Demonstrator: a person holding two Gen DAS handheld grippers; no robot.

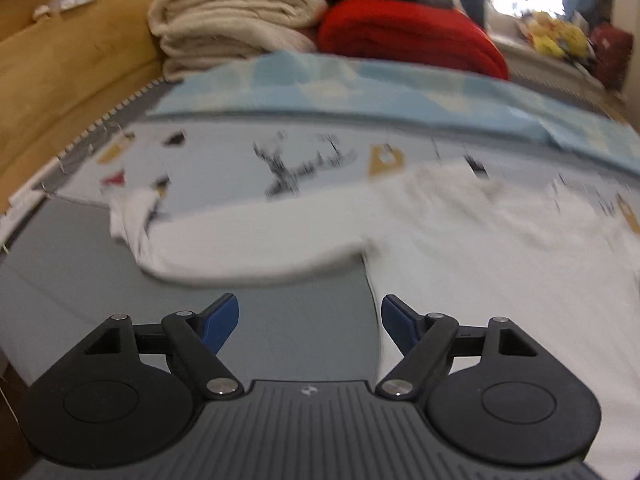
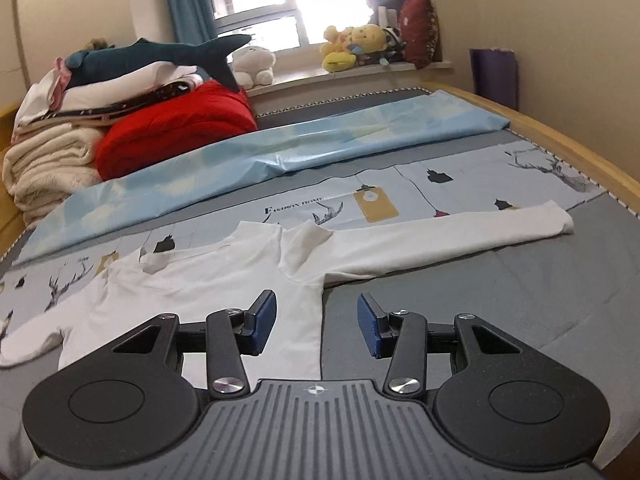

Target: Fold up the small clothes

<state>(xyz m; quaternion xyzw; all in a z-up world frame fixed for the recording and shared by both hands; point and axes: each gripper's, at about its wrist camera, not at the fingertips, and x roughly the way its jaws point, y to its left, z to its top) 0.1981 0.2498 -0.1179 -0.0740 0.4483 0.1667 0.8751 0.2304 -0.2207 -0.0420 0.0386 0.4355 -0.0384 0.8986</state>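
The white shirt [image 2: 224, 280] lies flat on the bed [image 2: 480, 300], front side down or up cannot be determined. Its body spreads toward the near edge, and its collar [image 2: 304, 236] points toward the far side of the bed. One long sleeve [image 2: 460, 236] extends straight out to the right across the grey sheet. The other sleeve [image 1: 240, 248] runs out to the left, with its cuff bunched and turned over at the end.

The left gripper [image 1: 310, 322] hovers just above the grey sheet, in the corner formed by the left sleeve and the side of the shirt body. Its jaws stand wide apart and hold nothing. The left wrist view is blurred.

The right gripper [image 2: 317, 326] hovers over the right side edge of the shirt body, below the armpit. Its jaws are spread wide and empty; the left pad sits over white fabric, the right pad over grey sheet.

Beyond the shirt lies a printed cloth [image 2: 400, 184] with deer and lantern figures, then a light blue sheet [image 2: 280, 152]. A red blanket [image 2: 176, 128], a stack of cream blankets [image 2: 44, 168] and a plush shark [image 2: 152, 56] sit at the far left of the bed.
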